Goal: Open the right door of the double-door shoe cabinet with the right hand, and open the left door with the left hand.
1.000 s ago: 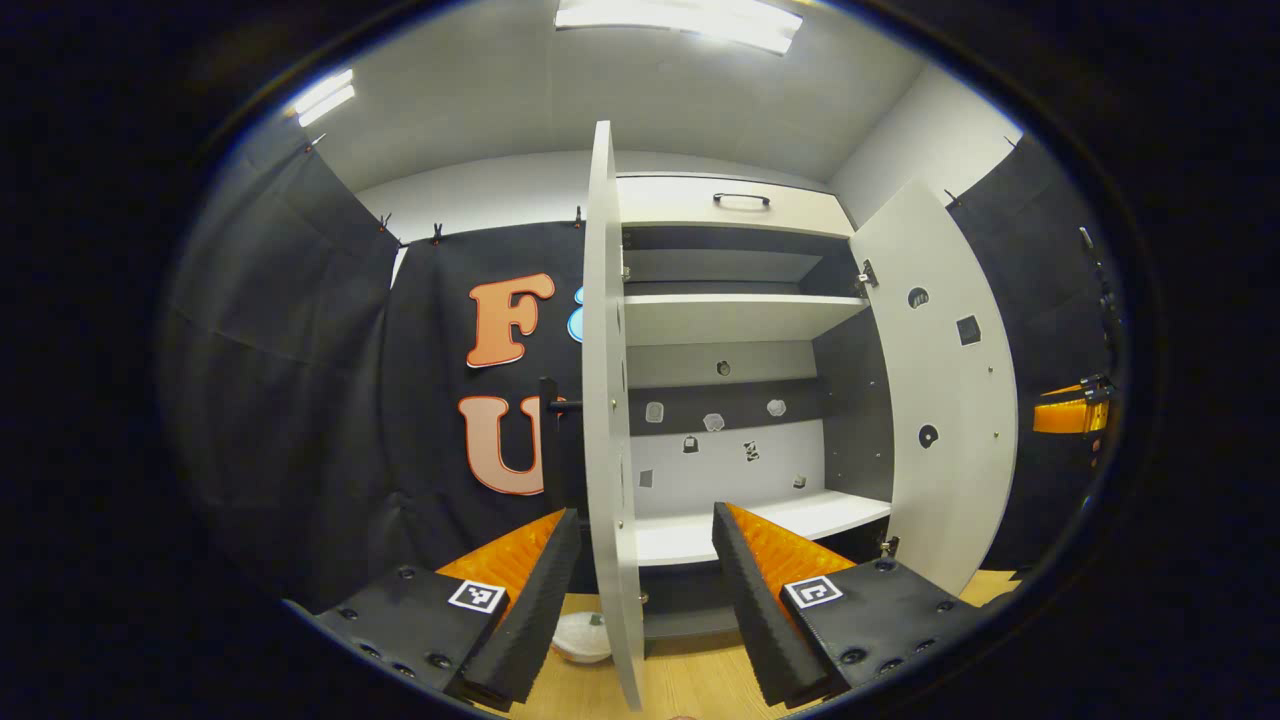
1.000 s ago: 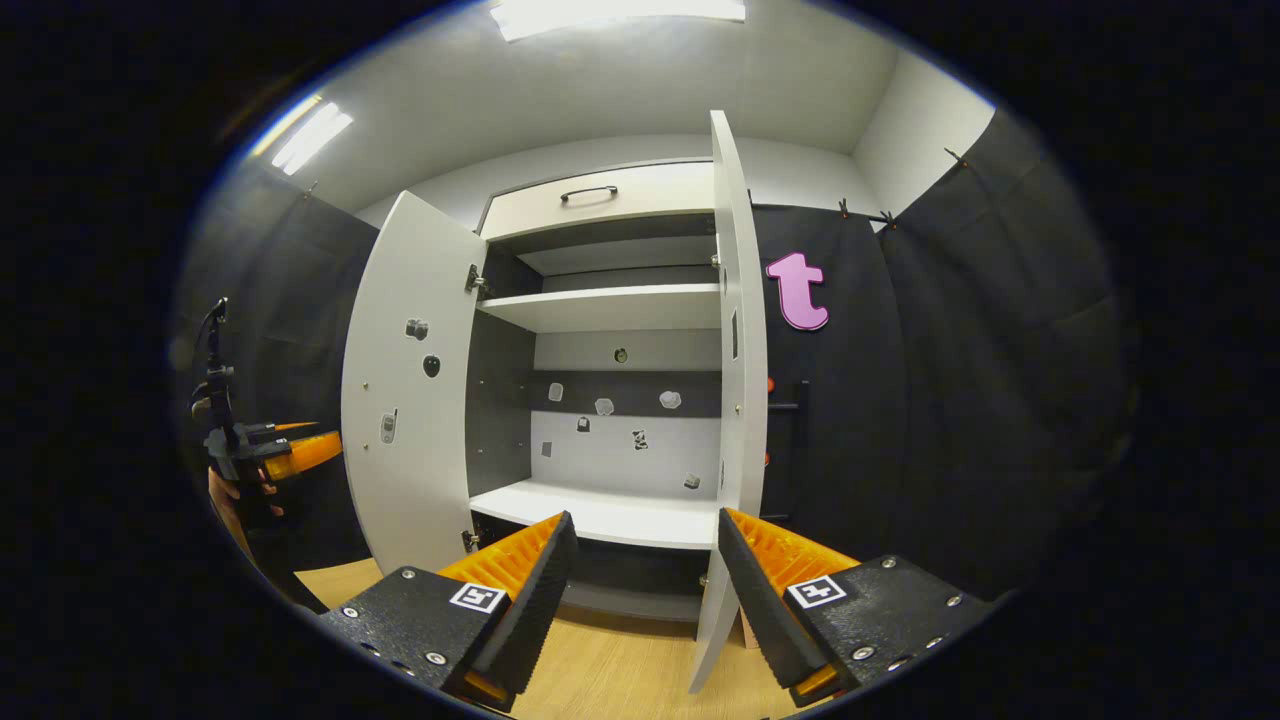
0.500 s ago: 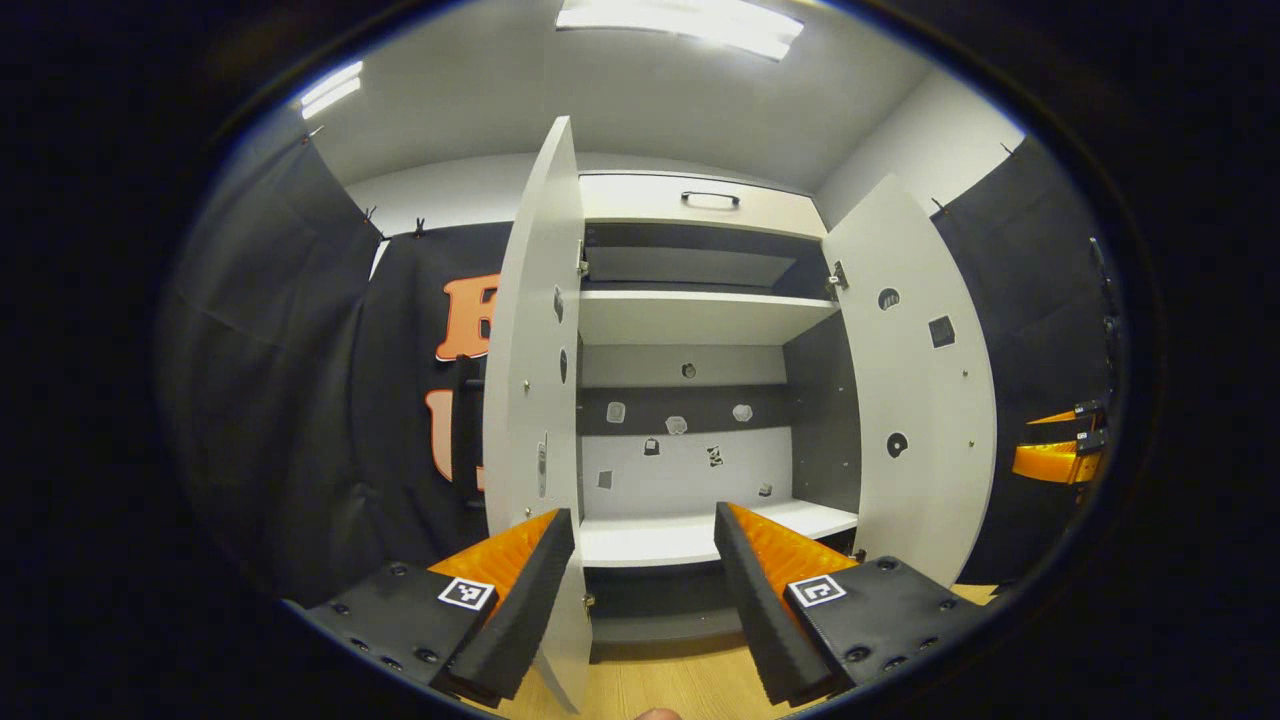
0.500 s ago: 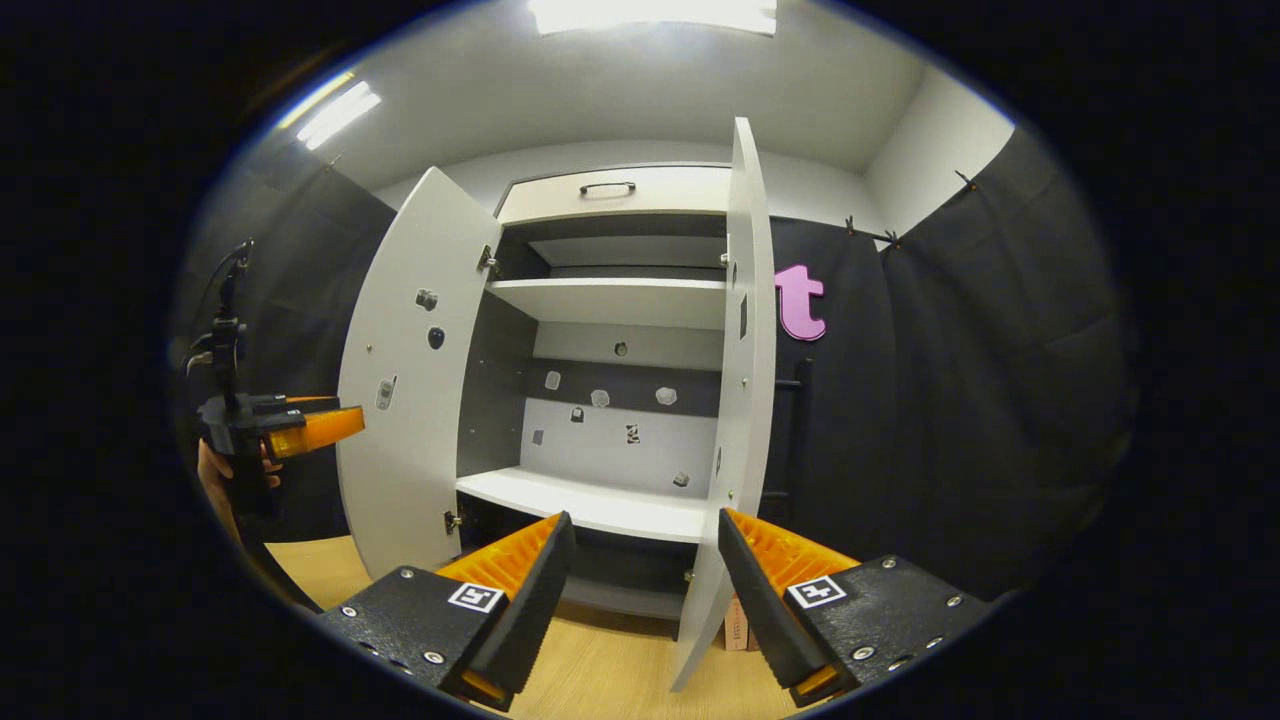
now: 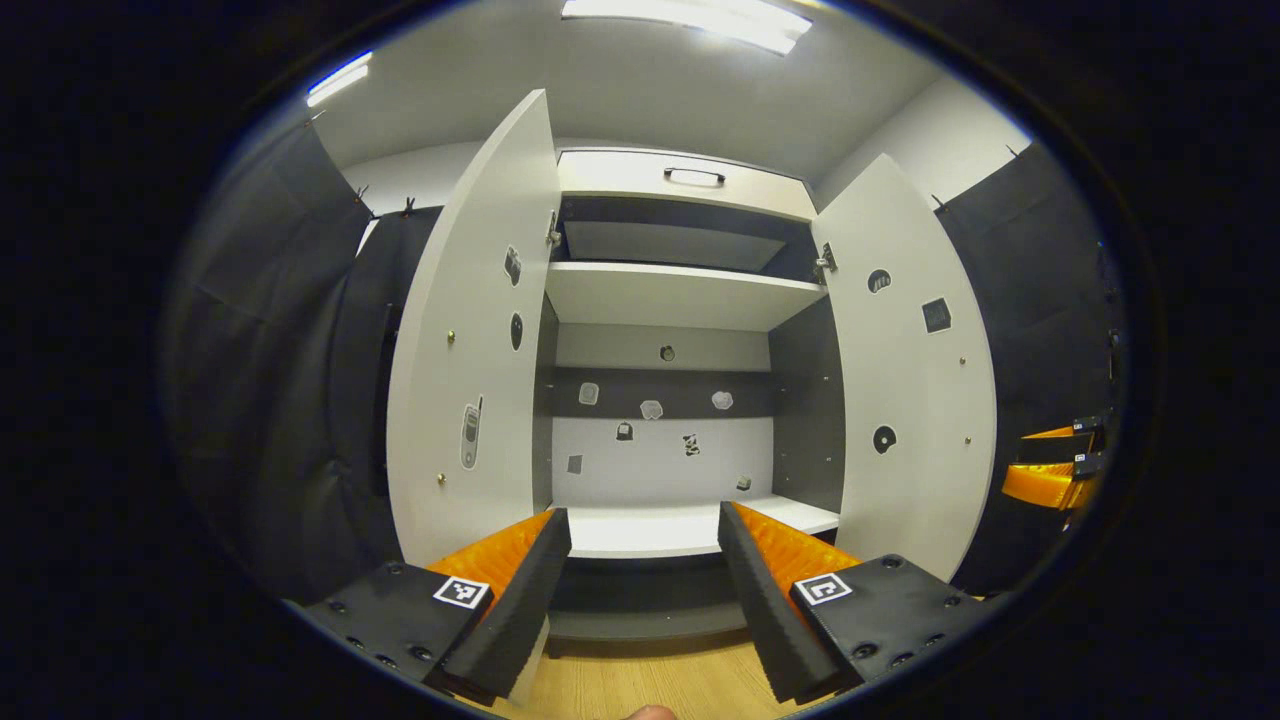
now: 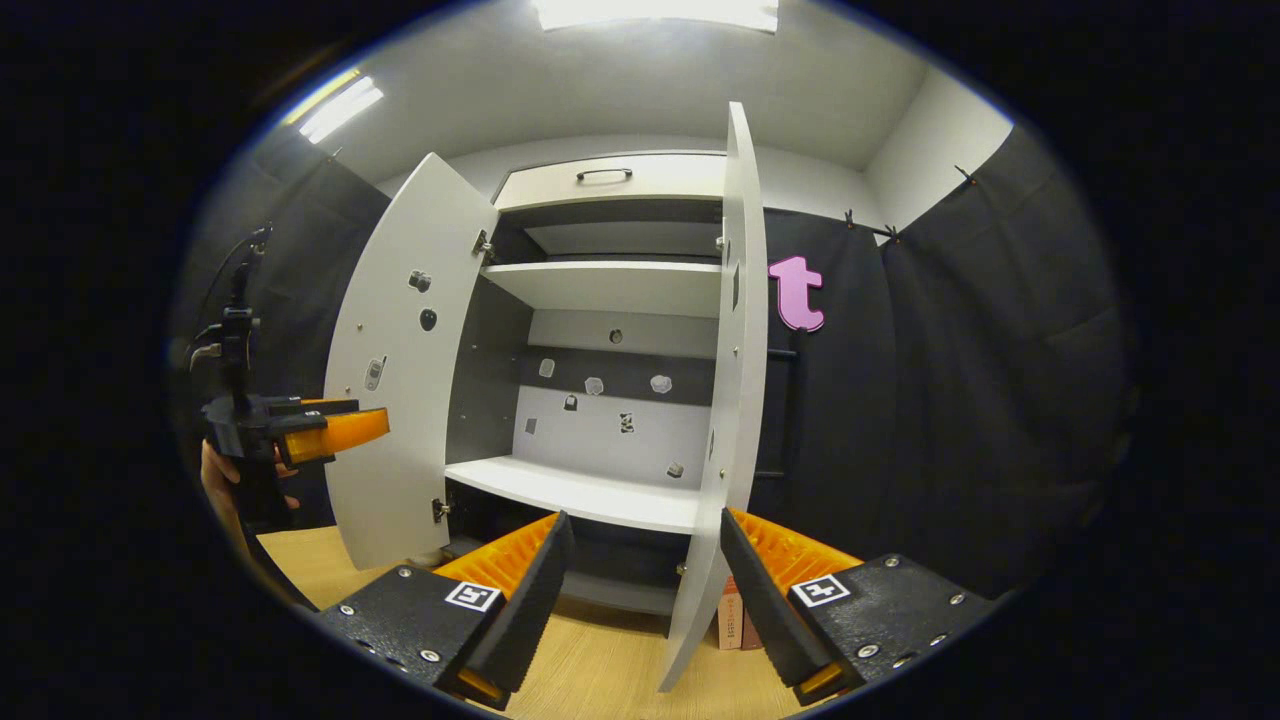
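Over the last second the left door (image 5: 470, 350) had swung from nearly edge-on to wide open in the left gripper view, so that its inner face, with its small stickers, showed in full. The right door (image 5: 915, 370) stood open too, on the right of that view. In the right gripper view that same door (image 6: 735, 380) appeared almost edge-on, and its angle had hardly altered over the second. With both doors of the shoe cabinet (image 5: 680, 300) swung clear of the white shelves, the task looked all but complete; at most a little more swing on either door remained.

The left gripper (image 5: 645, 590) had its fingers spread wide and held nothing. The lower edge of the left door sat just behind its left finger (image 5: 515, 600), though whether they touched could not be told. The right gripper (image 6: 645, 590) likewise had its fingers apart and empty, with the bottom of the right door hanging between them, apparently free of both.

The cabinet shelves were bare apart from stickers on the back panel. A drawer with a dark handle (image 5: 694, 176) sat above the doors. A small box (image 6: 735, 625) stood on the wooden floor (image 6: 600, 670) near the foot of the right door, close enough that it might catch a wider swing. In the right gripper view the left gripper and the hand (image 6: 225, 480) holding it stood off to the far left.
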